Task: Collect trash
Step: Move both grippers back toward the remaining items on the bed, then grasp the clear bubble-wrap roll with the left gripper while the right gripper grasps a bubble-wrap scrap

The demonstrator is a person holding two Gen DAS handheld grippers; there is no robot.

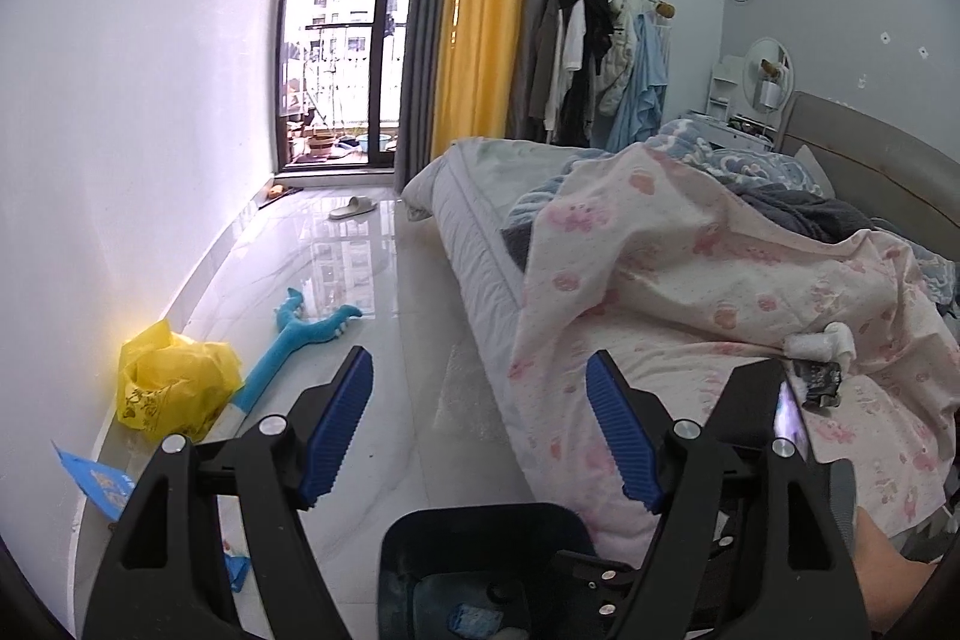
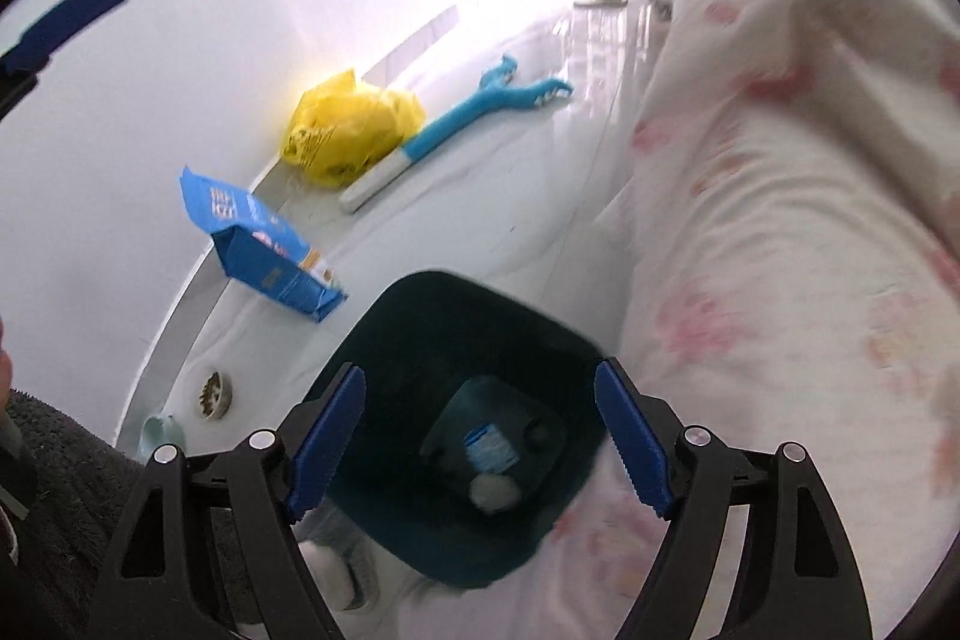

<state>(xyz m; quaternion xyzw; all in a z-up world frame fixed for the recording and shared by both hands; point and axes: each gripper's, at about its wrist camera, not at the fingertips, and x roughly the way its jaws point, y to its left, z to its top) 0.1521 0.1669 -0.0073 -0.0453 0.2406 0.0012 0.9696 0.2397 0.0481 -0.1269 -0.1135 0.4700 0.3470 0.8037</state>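
Blue-padded fingers of the right gripper (image 2: 480,436) stand spread with nothing between them, hanging over the dark bin (image 2: 384,340) and pointing steeply down into it. Inside the bin lie a blue-and-white wrapper (image 2: 491,447) and a white wad (image 2: 495,491) — both at the bottom, touching or nearly so. The left gripper (image 1: 477,430) points more shallowly, out across the floor toward the balcony door (image 1: 342,22); its jaws too are wide apart and hold nothing, and the bin's rim (image 1: 480,514) shows just below them.

On the tiled floor (image 2: 480,196), along the white wall, sits a crumpled yellow plastic bag (image 2: 351,127), with a blue plush toy (image 2: 474,106) just beside it and a blue carton (image 2: 264,244) lying nearer the bin. A small round dish (image 2: 213,393) sits by the wall, near a dark fuzzy garment at the frame's edge. One pale slipper (image 1: 353,207) lies far off by the door.

To the right, the bed (image 1: 474,244) runs alongside the bin — its pink-patterned quilt (image 1: 690,292) hangs over the edge, just beside the bin. On the quilt rests a white wad of tissue (image 1: 822,345) against a dark wrapper (image 1: 819,382).
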